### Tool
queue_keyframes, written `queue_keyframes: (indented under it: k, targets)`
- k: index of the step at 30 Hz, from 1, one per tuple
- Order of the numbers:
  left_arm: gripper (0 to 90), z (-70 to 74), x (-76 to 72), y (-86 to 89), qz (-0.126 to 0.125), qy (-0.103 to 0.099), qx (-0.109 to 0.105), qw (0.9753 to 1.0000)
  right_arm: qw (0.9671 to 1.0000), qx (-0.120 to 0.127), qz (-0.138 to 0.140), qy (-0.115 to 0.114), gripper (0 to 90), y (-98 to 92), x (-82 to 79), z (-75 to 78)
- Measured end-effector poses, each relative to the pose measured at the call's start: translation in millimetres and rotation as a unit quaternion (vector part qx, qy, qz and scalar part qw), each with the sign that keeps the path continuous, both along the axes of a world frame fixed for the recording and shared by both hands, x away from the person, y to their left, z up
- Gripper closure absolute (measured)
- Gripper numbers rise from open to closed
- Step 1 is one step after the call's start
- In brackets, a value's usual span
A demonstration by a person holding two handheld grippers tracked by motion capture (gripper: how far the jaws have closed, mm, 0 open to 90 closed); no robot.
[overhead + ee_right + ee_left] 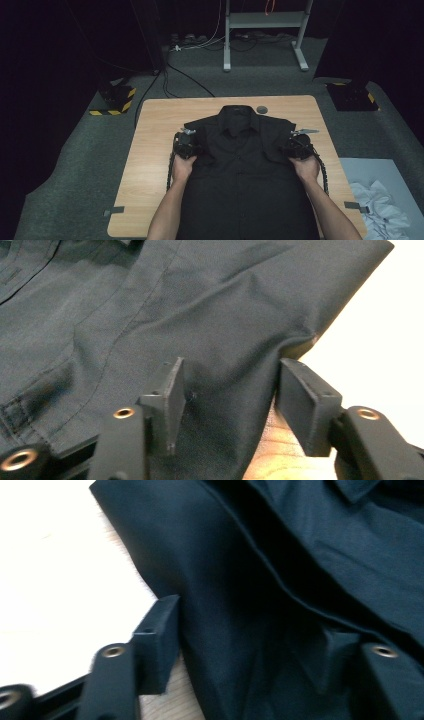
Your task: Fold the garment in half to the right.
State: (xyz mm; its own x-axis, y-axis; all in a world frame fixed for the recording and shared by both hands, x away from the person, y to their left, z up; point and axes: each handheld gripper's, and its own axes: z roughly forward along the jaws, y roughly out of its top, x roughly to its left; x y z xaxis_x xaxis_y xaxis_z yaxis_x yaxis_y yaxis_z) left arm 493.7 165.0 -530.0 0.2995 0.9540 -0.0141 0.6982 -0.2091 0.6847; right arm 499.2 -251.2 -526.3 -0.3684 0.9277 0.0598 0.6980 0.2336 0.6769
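We see the left gripper (186, 145) with jaws apart at the left edge of the black shirt (240, 165), spread flat on the table (150, 150); the right gripper (298, 145), jaws apart, straddles its right edge.

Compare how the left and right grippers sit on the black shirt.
The left gripper is at the shirt's left edge; the right gripper is at its right edge. In the left gripper view, one of the fingers lies on the table beside the cloth. In the right gripper view, one of the fingers presses on the cloth. Both are open, spanning a folded edge.
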Motion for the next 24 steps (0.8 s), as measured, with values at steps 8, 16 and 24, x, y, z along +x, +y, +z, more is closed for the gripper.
queue_keyframes:
  k: [8, 16, 24]
  targets:
    - [58.1, 1.7, -0.6, 0.4, -0.019, 0.002, -0.003, 0.9998, 0.9997, 0.022, 0.009, 0.009, 69.4, -6.4, 4.8, 1.1]
    - [77.8, 5.1, 2.3, -3.3, -0.036, 0.02, -0.005, 0.9991, 0.9994, 0.01, 0.026, 0.021, 82.8, -3.4, 7.4, 3.0]
    - [86.7, 9.2, 1.9, 0.4, -0.047, 0.025, -0.007, 0.9986, 0.9991, 0.009, 0.036, 0.02, 86.9, -3.4, 6.4, 3.9]
